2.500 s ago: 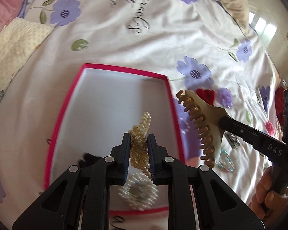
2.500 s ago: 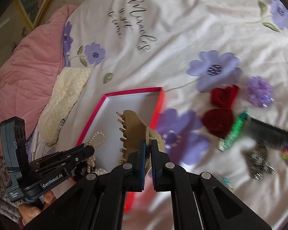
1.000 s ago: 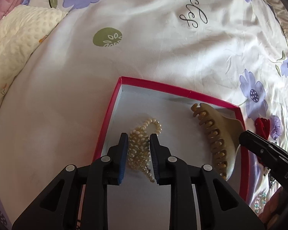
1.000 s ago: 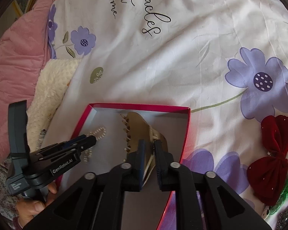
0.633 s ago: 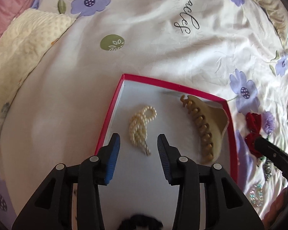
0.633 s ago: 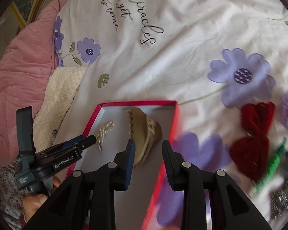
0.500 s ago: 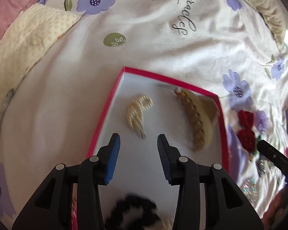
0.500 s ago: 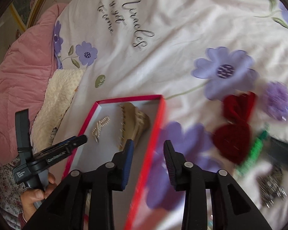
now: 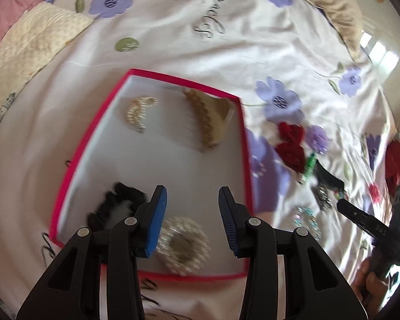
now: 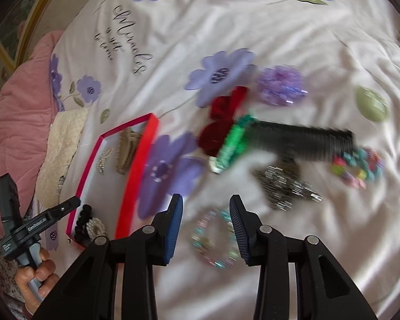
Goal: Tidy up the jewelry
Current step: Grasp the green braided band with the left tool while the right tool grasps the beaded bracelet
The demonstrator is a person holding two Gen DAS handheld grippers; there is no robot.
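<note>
Four pieces already lay in the red-rimmed box (image 9: 244, 160): a pearl strand (image 9: 140, 113) at upper left of its floor, a tan claw clip (image 9: 210, 118) beside it, a black scrunchie (image 9: 114, 205) and a pearl bracelet (image 9: 184, 245) at the near end.

The step in hand, I'd say, was the turn from dropping off to fetching more. The left gripper (image 9: 192, 224) hung over the box's near end, jaws spread, gripping nothing. The right gripper (image 10: 206, 229) hovered over the bedsheet (image 10: 253, 40), its jaws opening with nothing pinched, a pastel bead bracelet (image 10: 216, 240) lying on the sheet between them, low in the frame. Above it lay a red bow (image 10: 221, 122), a green clip (image 10: 232, 144), a black comb (image 10: 301, 138), a silver piece (image 10: 282, 184) and a colourful bead bracelet (image 10: 360, 165).

Next move likely called for lowering and closing squarely on that pastel bracelet, then carrying it left to the box.

A second earlier, the left jaws held the pearl strand and the right jaws pinched the claw clip over the box; both had since let go and swung away.
</note>
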